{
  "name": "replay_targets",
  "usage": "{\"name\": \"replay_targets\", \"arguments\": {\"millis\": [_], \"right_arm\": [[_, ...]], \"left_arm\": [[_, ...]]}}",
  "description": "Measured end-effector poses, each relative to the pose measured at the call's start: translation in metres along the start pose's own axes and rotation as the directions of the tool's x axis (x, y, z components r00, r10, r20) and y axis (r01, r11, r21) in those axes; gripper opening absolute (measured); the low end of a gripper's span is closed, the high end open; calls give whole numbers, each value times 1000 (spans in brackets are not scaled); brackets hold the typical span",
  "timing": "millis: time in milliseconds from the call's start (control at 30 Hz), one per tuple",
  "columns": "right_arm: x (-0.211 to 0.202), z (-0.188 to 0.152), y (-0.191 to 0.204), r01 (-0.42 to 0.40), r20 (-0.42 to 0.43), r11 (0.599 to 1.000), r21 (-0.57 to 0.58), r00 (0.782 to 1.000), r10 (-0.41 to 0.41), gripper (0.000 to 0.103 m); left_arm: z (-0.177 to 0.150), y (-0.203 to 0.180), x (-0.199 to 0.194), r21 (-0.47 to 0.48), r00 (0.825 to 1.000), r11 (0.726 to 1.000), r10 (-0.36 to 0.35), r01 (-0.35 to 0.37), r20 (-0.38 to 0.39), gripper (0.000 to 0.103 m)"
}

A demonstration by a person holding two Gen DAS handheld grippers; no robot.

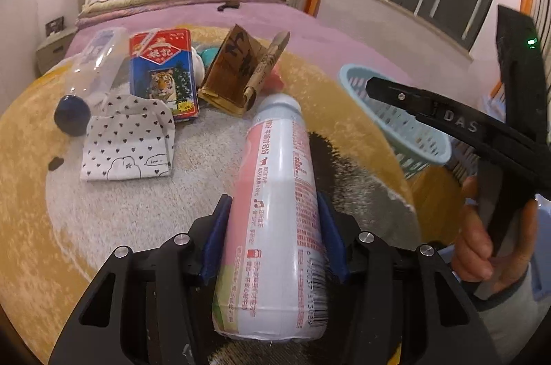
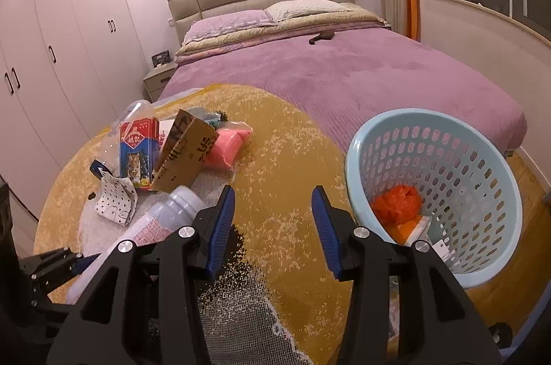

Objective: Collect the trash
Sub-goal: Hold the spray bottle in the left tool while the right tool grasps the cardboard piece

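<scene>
My left gripper (image 1: 273,203) is shut on a white and pink plastic bottle (image 1: 275,193), held above the round rug; the bottle also shows in the right wrist view (image 2: 162,220). My right gripper (image 2: 272,196) is open and empty, left of the light blue basket (image 2: 482,179), which holds orange trash (image 2: 399,203). The right gripper also shows in the left wrist view (image 1: 447,117). On the rug lie a red and blue tiger box (image 1: 162,72), a heart-print paper bag (image 1: 127,141), a brown cardboard piece (image 1: 241,69), a clear bottle (image 1: 100,62) and a pink packet (image 2: 227,144).
The round yellow and white rug (image 2: 292,141) lies on the foot of a purple bed (image 2: 344,69). White wardrobes (image 2: 51,55) stand at the left, a window ledge (image 2: 482,20) at the right. The basket sits at the bed's right edge.
</scene>
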State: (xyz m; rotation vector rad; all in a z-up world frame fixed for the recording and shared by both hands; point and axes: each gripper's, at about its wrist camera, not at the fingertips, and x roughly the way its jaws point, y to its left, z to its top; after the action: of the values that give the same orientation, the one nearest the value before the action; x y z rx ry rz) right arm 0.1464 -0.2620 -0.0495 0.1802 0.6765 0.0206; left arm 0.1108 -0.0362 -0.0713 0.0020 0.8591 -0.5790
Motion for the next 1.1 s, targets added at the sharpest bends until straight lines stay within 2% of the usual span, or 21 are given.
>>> {"name": "replay_targets", "arguments": {"millis": [200, 367, 567, 667, 800, 933, 1100], "right_arm": [[-7, 7, 4, -30, 13, 1000, 3, 999, 29, 43], [-2, 15, 19, -39, 18, 999, -27, 999, 40, 43], [19, 22, 46, -69, 5, 996, -57, 998, 70, 43], [33, 26, 59, -81, -16, 995, -64, 997, 80, 46], [53, 28, 69, -75, -29, 996, -48, 997, 74, 62], [69, 26, 72, -74, -47, 997, -29, 996, 73, 62], [80, 25, 74, -68, -66, 997, -25, 996, 67, 62]], "left_arm": [[-10, 1, -27, -54, 997, 998, -21, 25, 70, 47], [-11, 13, -53, -100, 990, 995, 7, 7, 143, 47], [-12, 33, -77, -150, 971, 986, 109, -77, 213, 47], [-14, 47, -83, -197, 959, 976, 141, -93, 246, 47], [-16, 60, -83, -235, 949, 964, 186, -126, 255, 47], [-23, 68, -83, -253, 939, 958, 205, -135, 276, 47], [-24, 73, -77, -270, 939, 953, 211, -137, 270, 47]]}}
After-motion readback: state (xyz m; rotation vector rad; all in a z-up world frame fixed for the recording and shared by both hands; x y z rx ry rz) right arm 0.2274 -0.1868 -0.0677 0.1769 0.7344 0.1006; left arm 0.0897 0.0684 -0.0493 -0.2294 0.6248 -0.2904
